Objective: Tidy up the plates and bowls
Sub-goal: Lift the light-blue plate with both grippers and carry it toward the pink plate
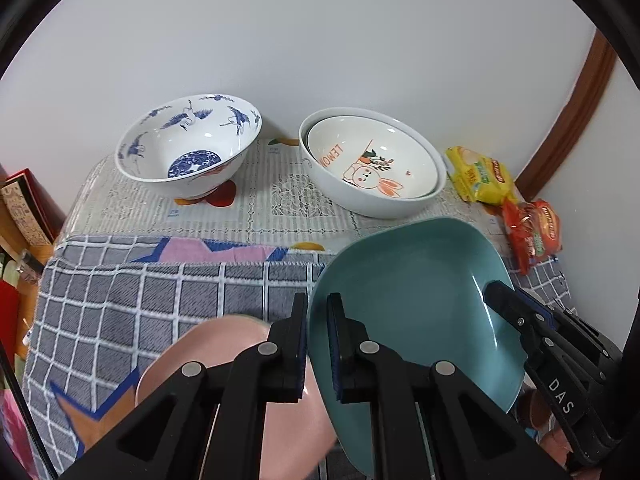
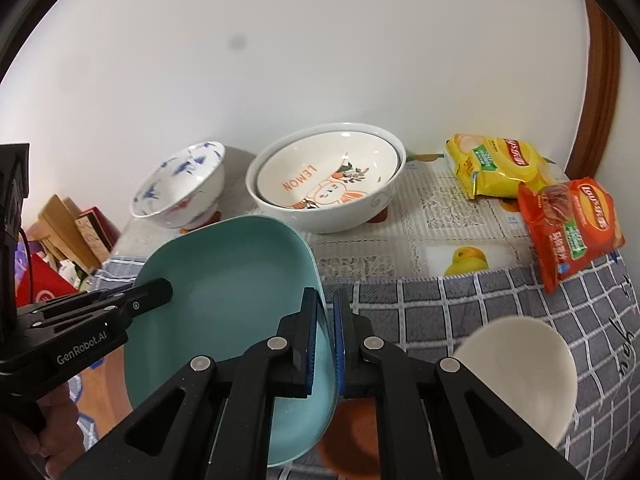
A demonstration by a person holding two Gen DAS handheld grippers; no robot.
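A teal plate (image 1: 416, 304) is held between both grippers above the checked cloth; it also shows in the right wrist view (image 2: 232, 280). My left gripper (image 1: 318, 320) is shut on its left rim. My right gripper (image 2: 326, 316) is shut on its right rim. A pink plate (image 1: 224, 356) lies under the left gripper. A cream plate (image 2: 520, 372) lies to the right of the right gripper. At the back stand a blue-and-white crane bowl (image 1: 188, 148) and a rabbit "LEMON" bowl (image 1: 372, 160) nested inside a white bowl (image 1: 360, 196).
Yellow (image 2: 496, 164) and orange (image 2: 572, 228) snack bags lie at the back right by a brown door frame (image 2: 596, 80). A white wall runs behind the table. Boxes and wooden items (image 2: 68, 232) sit beyond the table's left edge.
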